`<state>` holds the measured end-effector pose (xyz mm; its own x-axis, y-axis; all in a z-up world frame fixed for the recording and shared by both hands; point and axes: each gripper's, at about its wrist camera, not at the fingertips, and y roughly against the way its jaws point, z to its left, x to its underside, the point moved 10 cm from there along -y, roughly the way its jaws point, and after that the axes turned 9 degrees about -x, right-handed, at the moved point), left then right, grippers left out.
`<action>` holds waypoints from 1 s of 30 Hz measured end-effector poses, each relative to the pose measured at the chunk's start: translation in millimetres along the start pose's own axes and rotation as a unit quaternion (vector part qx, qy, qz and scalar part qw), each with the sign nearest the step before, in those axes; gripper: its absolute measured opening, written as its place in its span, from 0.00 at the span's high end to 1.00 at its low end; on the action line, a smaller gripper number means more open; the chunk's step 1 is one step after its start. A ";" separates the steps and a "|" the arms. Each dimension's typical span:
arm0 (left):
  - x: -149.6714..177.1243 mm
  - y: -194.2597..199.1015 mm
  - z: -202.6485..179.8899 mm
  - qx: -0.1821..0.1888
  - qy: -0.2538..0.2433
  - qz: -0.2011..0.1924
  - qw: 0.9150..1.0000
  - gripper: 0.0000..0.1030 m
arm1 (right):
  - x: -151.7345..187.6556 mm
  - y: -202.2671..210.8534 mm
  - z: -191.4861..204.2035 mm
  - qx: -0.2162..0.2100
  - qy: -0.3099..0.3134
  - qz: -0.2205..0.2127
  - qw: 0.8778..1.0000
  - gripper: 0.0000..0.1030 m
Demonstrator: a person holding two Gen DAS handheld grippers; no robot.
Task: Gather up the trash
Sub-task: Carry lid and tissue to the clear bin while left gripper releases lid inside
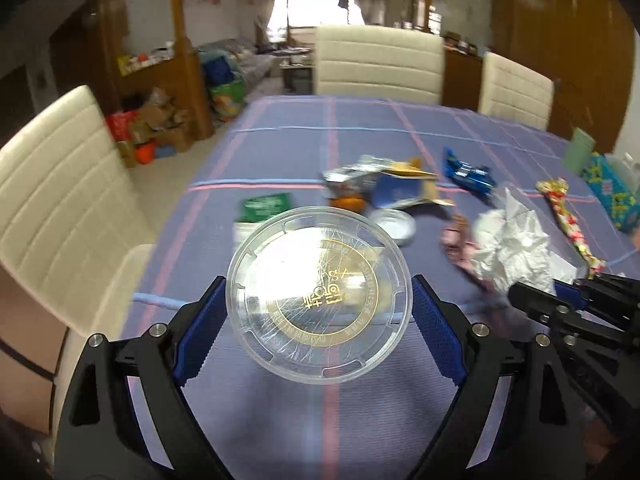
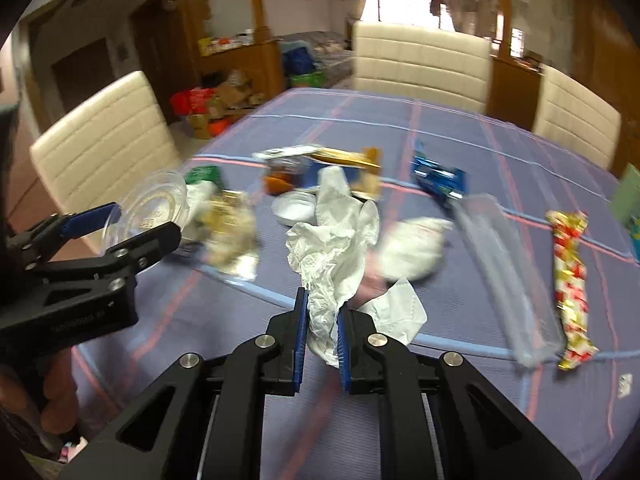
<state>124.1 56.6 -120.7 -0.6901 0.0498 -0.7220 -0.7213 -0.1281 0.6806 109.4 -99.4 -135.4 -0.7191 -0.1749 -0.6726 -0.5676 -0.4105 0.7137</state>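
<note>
A round clear plastic lid (image 1: 318, 296) with gold print hangs above the blue plaid tablecloth (image 1: 300, 140). My left gripper (image 1: 319, 285) is shut on the lid, with the blue pads against its opposite edges. In the right wrist view the left gripper (image 2: 142, 220) and the lid (image 2: 156, 200) sit at the left. My right gripper (image 2: 322, 304) is shut on a crumpled white tissue (image 2: 332, 240), which stands up from its narrow jaws. From the left wrist, the right gripper (image 1: 560, 300) and tissue (image 1: 508, 248) are at the right.
Loose trash lies mid-table: a green packet (image 1: 266, 206), a blue and gold carton (image 1: 400, 188), a small white lid (image 1: 394, 222), a blue wrapper (image 1: 470, 174), a red and gold wrapper (image 2: 570, 280) and a clear plastic tray (image 2: 508, 276). Cream chairs (image 1: 60, 200) ring the table.
</note>
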 end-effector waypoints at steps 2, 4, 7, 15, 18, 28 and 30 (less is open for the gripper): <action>0.3 0.8 24.9 -0.019 0.010 -0.004 1.000 0.15 | -5.5 -6.3 17.3 -0.003 0.017 0.002 1.000 0.87; 1.2 2.8 50.4 -0.034 0.021 -0.009 0.999 0.15 | -11.0 -13.5 35.0 -0.007 0.034 0.005 0.999 0.87; 4.0 5.1 82.1 -0.058 0.032 -0.014 0.998 0.15 | -20.9 -28.0 65.5 -0.028 0.053 0.014 0.998 0.87; 18.5 -7.0 175.2 -0.106 0.065 -0.002 0.992 0.15 | -51.5 -77.3 148.1 -0.077 0.098 0.030 0.992 0.87; 21.1 -17.4 204.6 -0.115 0.077 0.007 0.990 0.15 | -61.2 -94.2 169.4 -0.084 0.110 0.034 0.990 0.87; 12.5 -53.4 249.7 -0.123 0.091 0.019 0.988 0.14 | -91.5 -135.2 210.4 -0.068 0.140 0.034 0.987 0.87; 11.7 -59.5 252.6 -0.122 0.089 0.021 0.988 0.13 | -97.1 -140.7 211.8 -0.065 0.139 0.034 0.987 0.87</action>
<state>144.1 315.0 -138.2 -0.6825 -0.1329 -0.7187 -0.6417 -0.3617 0.6763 174.1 164.8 -129.0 -0.6052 -0.4384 -0.6645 -0.4522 -0.4977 0.7402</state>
